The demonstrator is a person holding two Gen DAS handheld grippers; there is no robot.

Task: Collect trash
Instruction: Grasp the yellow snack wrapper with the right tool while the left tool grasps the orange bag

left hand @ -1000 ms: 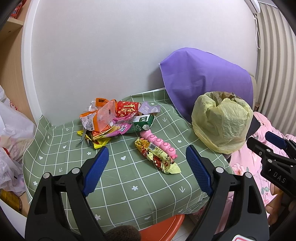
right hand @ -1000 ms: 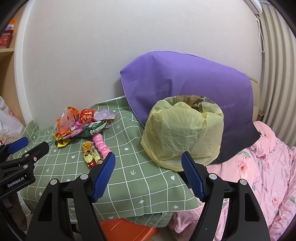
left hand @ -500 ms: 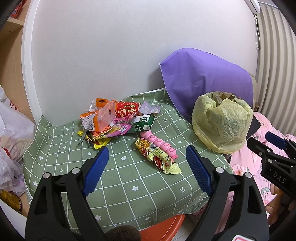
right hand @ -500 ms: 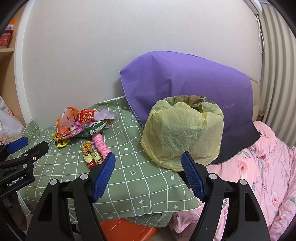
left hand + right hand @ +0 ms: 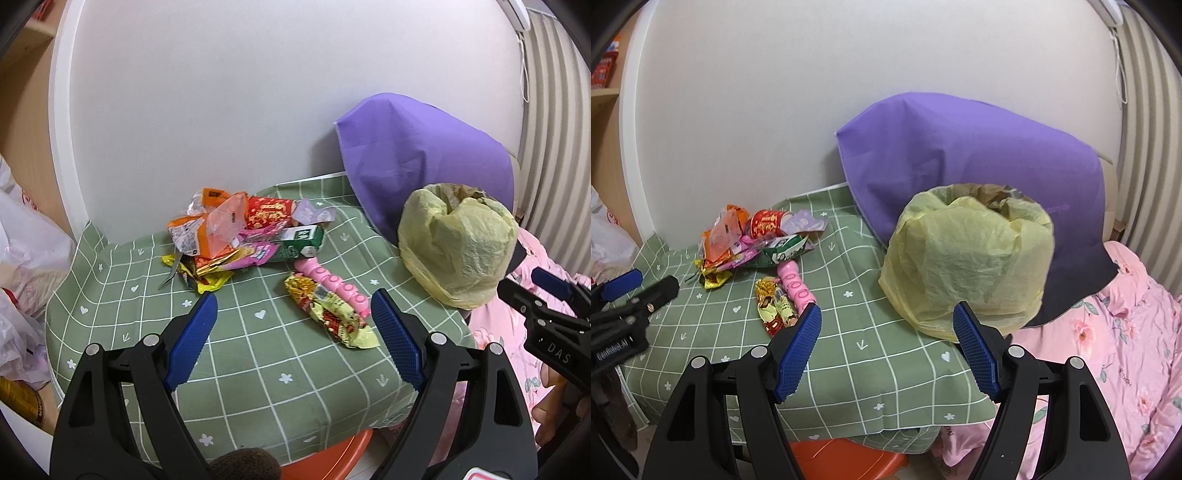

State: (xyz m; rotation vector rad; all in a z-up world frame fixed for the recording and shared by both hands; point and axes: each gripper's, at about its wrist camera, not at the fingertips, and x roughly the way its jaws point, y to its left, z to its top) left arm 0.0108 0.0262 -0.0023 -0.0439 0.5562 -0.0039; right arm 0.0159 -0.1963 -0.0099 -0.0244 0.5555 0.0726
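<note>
A heap of snack wrappers [image 5: 236,232] [image 5: 746,240] lies at the back of a table under a green checked cloth [image 5: 258,354] [image 5: 857,332]. A pink bumpy strip [image 5: 332,288] [image 5: 796,286] and a yellow-red wrapper [image 5: 328,314] [image 5: 772,306] lie nearer the front. A bin lined with a yellow bag [image 5: 458,247] [image 5: 971,258] stands at the table's right edge, its mouth open. My left gripper [image 5: 295,347] is open and empty above the table's front. My right gripper [image 5: 886,350] is open and empty just in front of the bin.
A purple cloth [image 5: 417,158] [image 5: 979,158] drapes behind the bin. Pink floral bedding [image 5: 1115,332] lies at the right. White plastic bags [image 5: 22,266] sit at the left. An orange stool [image 5: 842,458] stands under the table. A white wall backs the table.
</note>
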